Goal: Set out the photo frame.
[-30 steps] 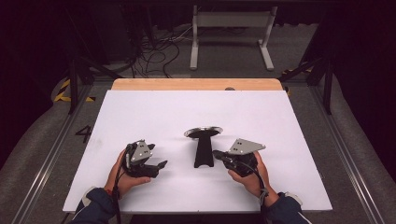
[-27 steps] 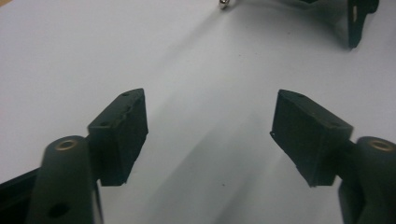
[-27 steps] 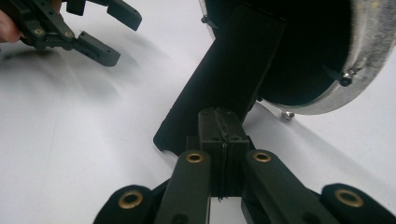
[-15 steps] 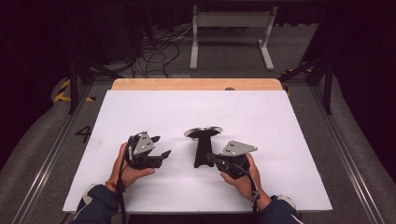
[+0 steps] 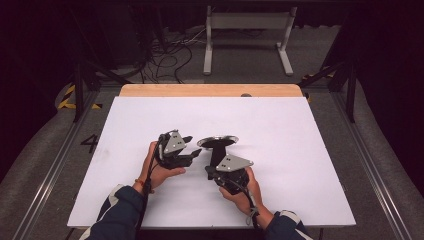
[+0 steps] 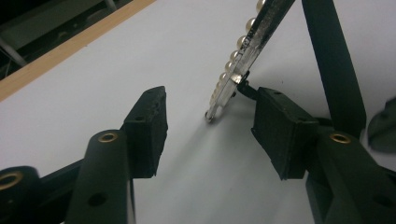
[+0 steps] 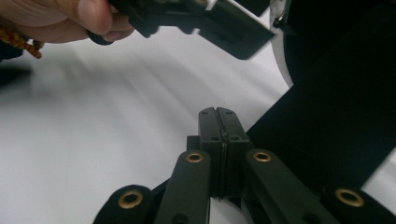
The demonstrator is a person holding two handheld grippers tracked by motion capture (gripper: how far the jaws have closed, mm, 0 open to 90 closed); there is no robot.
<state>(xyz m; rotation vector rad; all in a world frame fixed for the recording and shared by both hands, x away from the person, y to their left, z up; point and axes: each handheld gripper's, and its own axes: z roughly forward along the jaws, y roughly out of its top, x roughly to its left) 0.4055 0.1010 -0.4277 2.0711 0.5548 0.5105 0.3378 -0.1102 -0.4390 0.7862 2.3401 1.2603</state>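
Note:
A black wedge-shaped stand (image 5: 216, 156) stands mid-table and carries a silvery oval ring (image 5: 218, 141) on top. In the left gripper view that ring (image 6: 243, 60) is seen edge-on with pearl-like beads along it, beside the stand's black leg (image 6: 334, 60). My left gripper (image 5: 192, 149) is just left of the stand. Its jaws (image 6: 210, 116) have just been closing but are open, with the ring's near end in the gap and neither pad touching it. My right gripper (image 5: 211, 172) sits at the stand's front right, its pads (image 7: 218, 116) shut together, empty, beside the stand (image 7: 327, 116).
The white tabletop (image 5: 300, 150) has a wooden strip (image 5: 210, 90) along its far edge. Beyond it on the floor are a white metal frame (image 5: 247, 35) and loose cables (image 5: 170, 55). Metal rails run along both sides of the table.
Both hands have moved inward to the stand, the left from the left and slightly up, the right from the right. The left jaws have narrowed.

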